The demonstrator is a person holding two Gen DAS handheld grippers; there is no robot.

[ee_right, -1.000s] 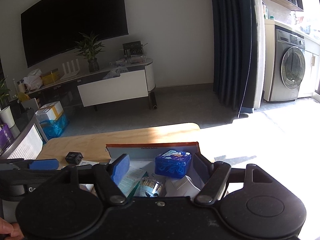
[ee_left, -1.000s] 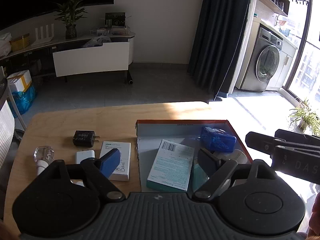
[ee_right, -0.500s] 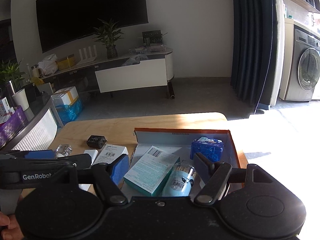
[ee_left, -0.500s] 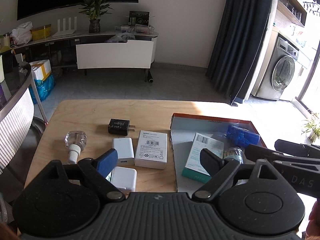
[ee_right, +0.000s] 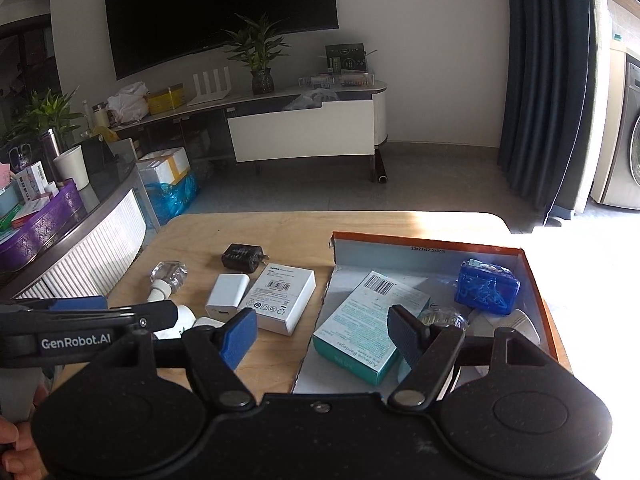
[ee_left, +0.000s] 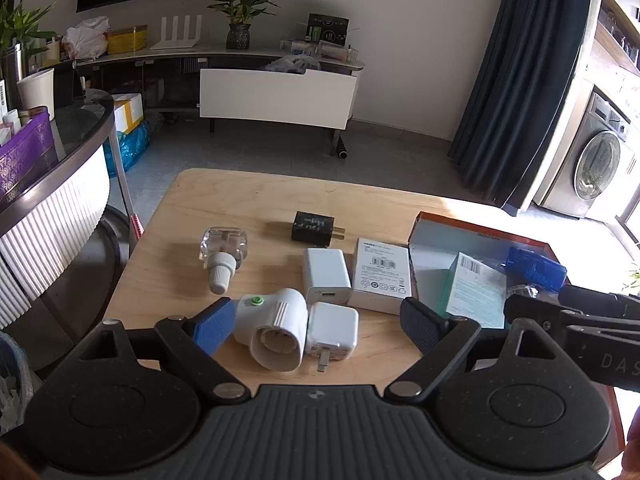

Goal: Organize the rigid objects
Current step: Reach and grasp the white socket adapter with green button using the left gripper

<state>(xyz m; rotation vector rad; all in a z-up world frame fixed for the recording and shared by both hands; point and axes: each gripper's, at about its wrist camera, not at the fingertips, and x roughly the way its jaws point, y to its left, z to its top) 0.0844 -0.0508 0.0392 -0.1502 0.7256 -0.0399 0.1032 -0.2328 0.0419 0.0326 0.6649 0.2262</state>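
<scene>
Left tongs: I hold my left gripper (ee_left: 316, 322) with its jaws spread wide and nothing between them, low over the loose items on the light wooden table (ee_left: 240, 200).
Right tongs: my right gripper (ee_right: 322, 334) is also released and empty, hovering at the near-left corner of the orange-rimmed cardboard box (ee_right: 424, 242).
Why the split: I judge that 1 tool covers the unsorted pile while the other waits at the box that takes the sorted goods.
Nearest target: the white cylindrical plug-in socket adapter with a green button (ee_left: 274, 330) lies on its side just inside my left blue finger pad (ee_left: 212, 326), touching the small white square charger (ee_left: 332, 332).
Others on the table: the white USB wall charger (ee_left: 325, 274), the flat white carton with a barcode (ee_left: 382, 276), the black plug adapter (ee_left: 314, 228) and the clear glass bottle with a white cap (ee_left: 222, 252) all lie beyond the tips.
Already boxed: the teal and white bandage carton (ee_right: 370, 326) and the blue patterned plastic case (ee_right: 486, 286), plus small pieces I cannot identify.
Next move: I judge that closing on the adapter needs a slight shift right to centre it.
</scene>
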